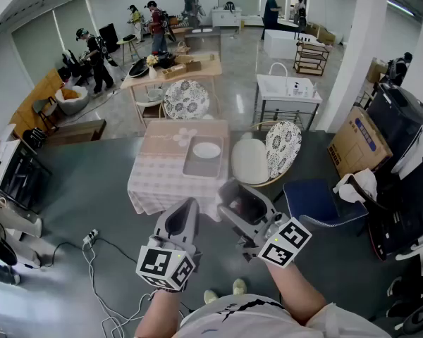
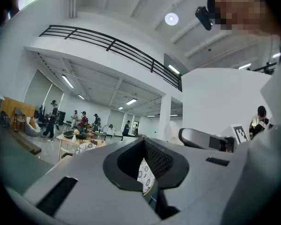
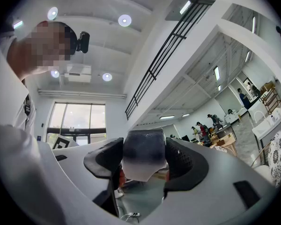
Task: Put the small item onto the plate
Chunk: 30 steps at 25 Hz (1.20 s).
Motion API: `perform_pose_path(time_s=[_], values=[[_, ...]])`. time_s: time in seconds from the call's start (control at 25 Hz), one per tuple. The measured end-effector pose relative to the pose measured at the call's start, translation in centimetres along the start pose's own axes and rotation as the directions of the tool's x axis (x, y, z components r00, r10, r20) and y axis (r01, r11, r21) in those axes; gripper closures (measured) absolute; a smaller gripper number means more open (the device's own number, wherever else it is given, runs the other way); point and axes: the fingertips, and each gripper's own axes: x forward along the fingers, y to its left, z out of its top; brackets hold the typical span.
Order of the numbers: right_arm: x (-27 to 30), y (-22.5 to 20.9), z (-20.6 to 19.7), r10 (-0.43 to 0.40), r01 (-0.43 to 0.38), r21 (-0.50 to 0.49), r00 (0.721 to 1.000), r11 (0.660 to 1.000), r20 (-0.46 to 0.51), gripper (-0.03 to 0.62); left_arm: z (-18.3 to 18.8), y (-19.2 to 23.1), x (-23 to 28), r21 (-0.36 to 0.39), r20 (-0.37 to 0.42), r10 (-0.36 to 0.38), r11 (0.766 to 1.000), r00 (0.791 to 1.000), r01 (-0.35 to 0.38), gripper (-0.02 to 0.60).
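A white plate (image 1: 206, 150) lies on a grey tray (image 1: 192, 167) on a table with a checked cloth (image 1: 158, 182), some way ahead of me. My right gripper (image 1: 244, 203) is raised in front of me, short of the table, shut on the small item (image 3: 143, 156), a dark grey piece with a pale underside that fills the gap between the jaws. In the head view the small item (image 1: 247, 207) shows dark between the jaws. My left gripper (image 1: 186, 205) is beside it, shut with nothing in it; in its own view the left gripper (image 2: 145, 141) points across the room.
A white round chair (image 1: 249, 162) and a patterned chair (image 1: 283, 145) stand at the table's right. A blue seat (image 1: 314, 199), a cardboard box (image 1: 356, 143) and dark equipment are further right. Cables (image 1: 92, 239) lie on the floor at left. People work at a far table (image 1: 173, 69).
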Motion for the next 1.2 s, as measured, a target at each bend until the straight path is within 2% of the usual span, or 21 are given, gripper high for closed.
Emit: perform_pose_path(time_s=[0.36,0.76,1.2], values=[[-0.5,-0.2,0.0,0.016,-0.016,0.053,1.000,0.998,0.003,0.306,-0.6,-0.4,0.2,0.003,-0.015,0.002,1.000,1.000,-0.002,0.577],[-1.1,-1.6,-0.3,-0.028,0.025,0.115,0.999,0.993,0.025,0.306,-0.9,0.2,0.2,0.011,-0.015,0.020,1.000,1.000,-0.020,0.577],[-2.2,-3.4,-0.9,-0.025,0.025,0.112,1.000,0.993,-0.004,0.306,-2.1,-1.2,1.8,0.020,-0.029,0.029,0.999,0.999,-0.029,0.577]])
